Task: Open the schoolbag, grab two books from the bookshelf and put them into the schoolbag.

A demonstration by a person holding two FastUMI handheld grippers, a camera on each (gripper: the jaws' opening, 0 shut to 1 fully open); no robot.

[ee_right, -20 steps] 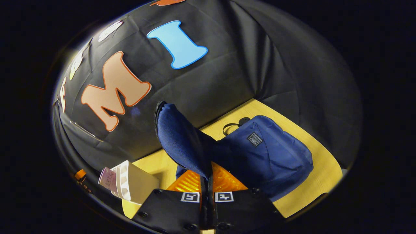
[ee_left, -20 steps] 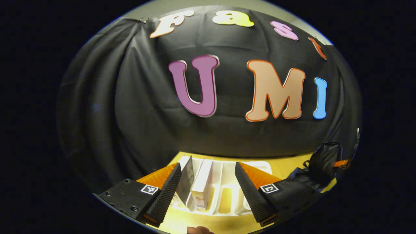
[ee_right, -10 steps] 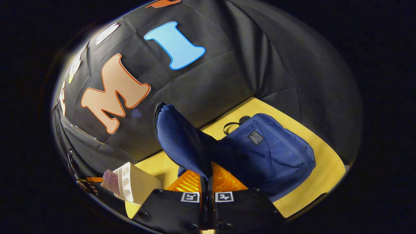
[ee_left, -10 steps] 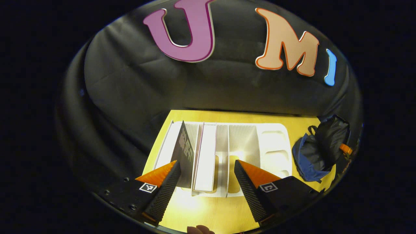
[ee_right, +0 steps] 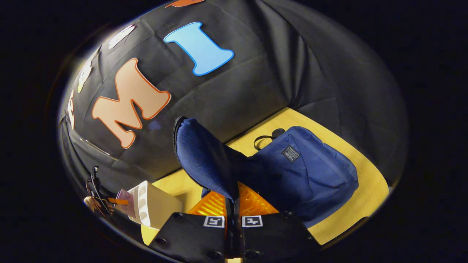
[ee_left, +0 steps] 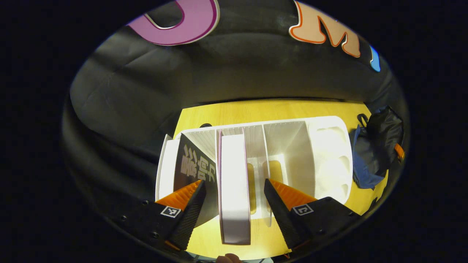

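Yellow wood is the table (ee_left: 256,109) that carries everything, and largest on it is the blue schoolbag (ee_right: 307,175), lying toward the table's right edge and already unzipped. My right gripper (ee_right: 234,210) is closed tight, both fingers pinching the bag's lifted flap (ee_right: 201,157) so the mouth stands open; that hold looks the same as it did a second ago. Next in size is the white bookshelf (ee_left: 325,153), set near the table's back edge with the bag just beside its right end. What has changed is on my left side: a second ago my left gripper (ee_left: 234,202) looked across at the booth wall with the shelf low and far, and now it is tipped downward and much closer, looking into the compartments from above. Its fingers are spread wide and grip nothing. The white-spined book (ee_left: 234,182) stands upright between them, in the compartment right of the dark-covered book (ee_left: 195,168), which leans against the shelf's left wall. I judge this means the opening step is done and I am lined up to take the first book; neither book has left the shelf yet. Closing squarely on the white one, without catching the dark cover beside my left finger, is what the next move calls for.
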